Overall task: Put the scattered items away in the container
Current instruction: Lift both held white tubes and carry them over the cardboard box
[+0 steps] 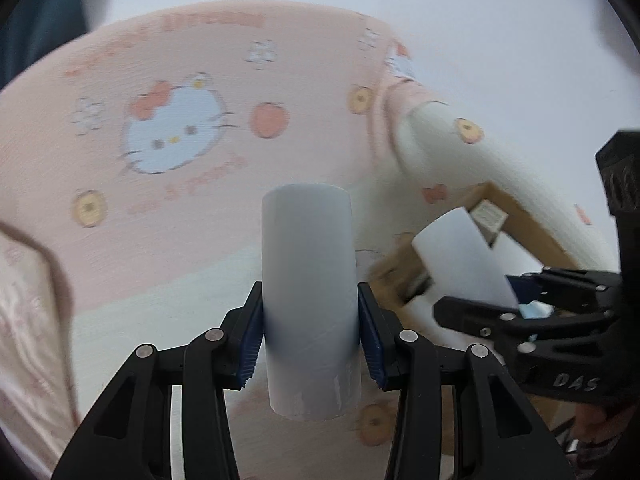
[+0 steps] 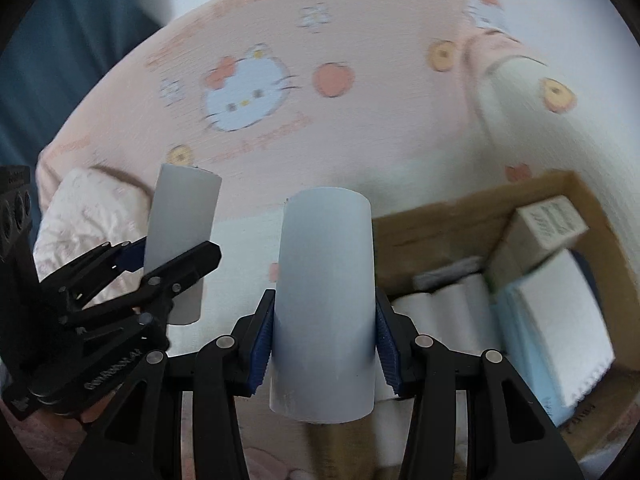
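Observation:
My left gripper (image 1: pixel 310 334) is shut on a white paper roll (image 1: pixel 308 280) and holds it upright above the bed. My right gripper (image 2: pixel 324 344) is shut on a second white roll (image 2: pixel 326 296). In the left wrist view the right gripper (image 1: pixel 516 300) and its roll (image 1: pixel 464 260) hang over the cardboard box (image 1: pixel 532 220) at the right. In the right wrist view the left gripper (image 2: pixel 168 264) with its roll (image 2: pixel 180 232) is at the left. The box (image 2: pixel 440 232) lies to the right and holds several white rolls (image 2: pixel 452 312), a small carton (image 2: pixel 540 232) and a white-blue pack (image 2: pixel 560 320).
A pink and cream Hello Kitty blanket (image 1: pixel 180 120) covers the bed under everything. A crumpled patterned cloth (image 2: pixel 88 216) lies at the left in the right wrist view and also at the left edge in the left wrist view (image 1: pixel 28 304).

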